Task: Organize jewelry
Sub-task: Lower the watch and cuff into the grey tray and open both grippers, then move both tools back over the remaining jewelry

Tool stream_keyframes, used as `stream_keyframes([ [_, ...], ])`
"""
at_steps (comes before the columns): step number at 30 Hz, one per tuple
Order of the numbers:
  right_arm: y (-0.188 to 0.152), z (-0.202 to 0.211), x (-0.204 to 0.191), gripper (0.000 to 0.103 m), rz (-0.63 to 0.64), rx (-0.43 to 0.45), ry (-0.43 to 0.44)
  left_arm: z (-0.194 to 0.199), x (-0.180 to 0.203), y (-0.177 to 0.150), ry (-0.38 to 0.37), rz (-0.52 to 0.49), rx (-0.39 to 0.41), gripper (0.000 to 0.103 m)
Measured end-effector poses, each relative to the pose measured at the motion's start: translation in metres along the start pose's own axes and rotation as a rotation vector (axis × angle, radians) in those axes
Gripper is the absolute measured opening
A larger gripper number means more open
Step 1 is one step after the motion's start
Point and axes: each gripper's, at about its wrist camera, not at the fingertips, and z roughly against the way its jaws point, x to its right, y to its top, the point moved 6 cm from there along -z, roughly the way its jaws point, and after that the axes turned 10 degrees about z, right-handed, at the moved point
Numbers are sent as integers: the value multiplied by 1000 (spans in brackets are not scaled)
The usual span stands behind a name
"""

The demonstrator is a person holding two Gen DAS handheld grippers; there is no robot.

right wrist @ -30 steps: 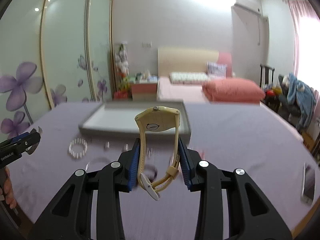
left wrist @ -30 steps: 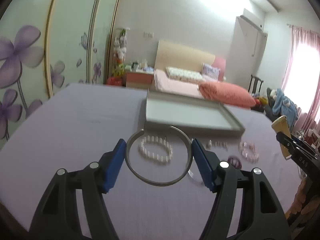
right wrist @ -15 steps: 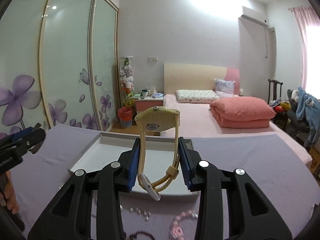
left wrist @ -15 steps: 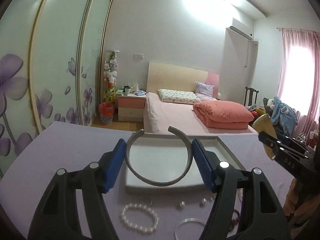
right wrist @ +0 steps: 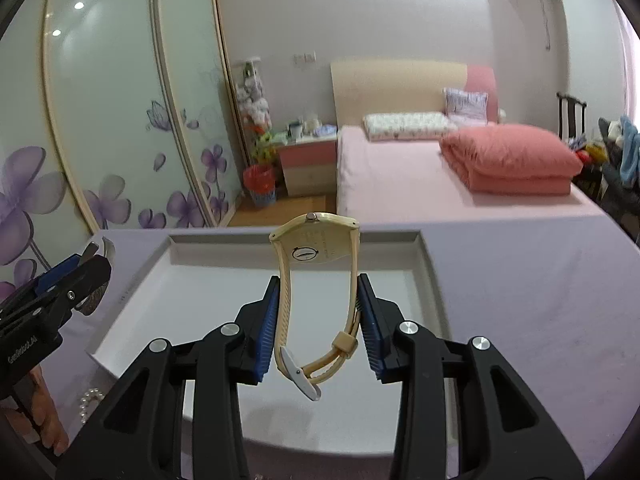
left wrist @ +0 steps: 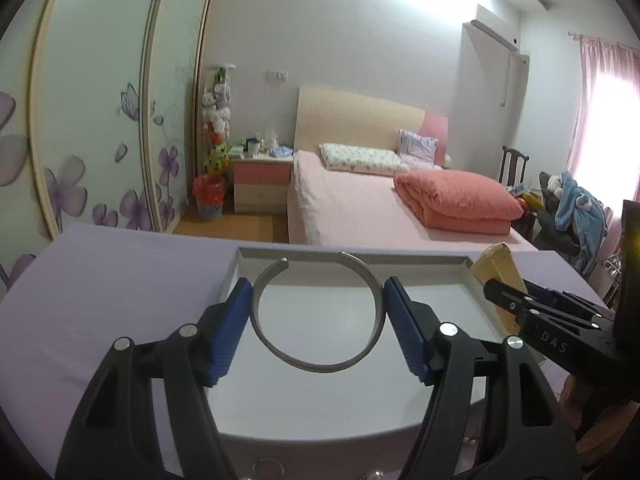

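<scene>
A: What lies beneath both grippers?
B: A purple table (left wrist: 100, 280), with a shallow grey tray (right wrist: 426, 264) below and ahead of the fingers.
A: And the left gripper (left wrist: 318, 312)?
B: Fairly wide, clamped on a silver open bangle (left wrist: 318, 364) held over the tray.
A: The right gripper (right wrist: 318, 308)?
B: Narrower, pinching an upright cream watch (right wrist: 316, 240) by its strap, over the tray.
</scene>
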Motion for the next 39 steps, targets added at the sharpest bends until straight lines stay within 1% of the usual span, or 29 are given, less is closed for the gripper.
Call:
stream_keyframes([
  [7,-11,-23,-4,44,-15,-63,17,-27,-7,-16,6,3,-60,66],
  [9,-13,-25,-3,49,-29,-72,21,-33,-7,-21,4,4,-73,66],
  [12,-13,-22,1,51,-50,-63,28,-38,-6,-27,3,-3,-87,66],
  [15,-8,-15,4,51,-63,-36,34,-44,-2,-28,2,-8,-93,66],
  [19,-2,-10,6,55,-59,-11,25,-52,-9,-28,7,15,-122,67],
  [24,2,-7,11,55,-65,10,17,-49,-11,-25,-7,26,-99,71],
  [32,4,-4,16,55,-56,25,-5,-45,-15,-20,-9,40,-89,71],
  [39,3,11,16,55,-50,35,-22,-26,-23,-9,7,37,-58,71],
])
